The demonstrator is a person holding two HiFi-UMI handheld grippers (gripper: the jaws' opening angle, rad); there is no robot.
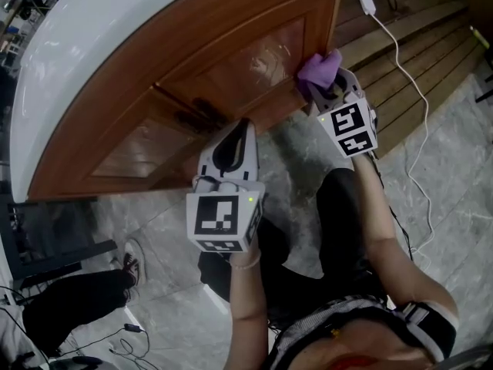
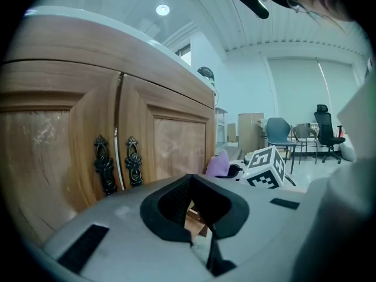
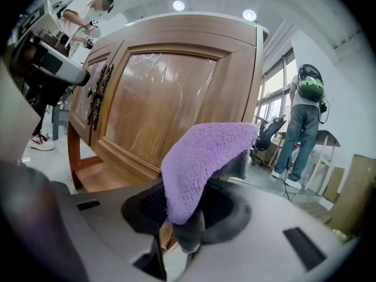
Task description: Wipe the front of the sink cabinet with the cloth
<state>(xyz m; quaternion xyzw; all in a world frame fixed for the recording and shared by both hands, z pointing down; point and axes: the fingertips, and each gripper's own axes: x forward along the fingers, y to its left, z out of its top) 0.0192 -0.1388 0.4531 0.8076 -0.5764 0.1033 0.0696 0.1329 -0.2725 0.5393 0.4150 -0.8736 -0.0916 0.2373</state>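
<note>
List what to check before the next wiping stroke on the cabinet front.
1. Cloth held: ok. The purple cloth is clamped in the right gripper.
2. Cloth against the wood: cannot tell. It sits close to the right door, but contact is not visible.
3. Left gripper out of the way: ok. Its jaws are together on nothing, low in front of the handles.
4. Cabinet doors closed: ok.
</note>
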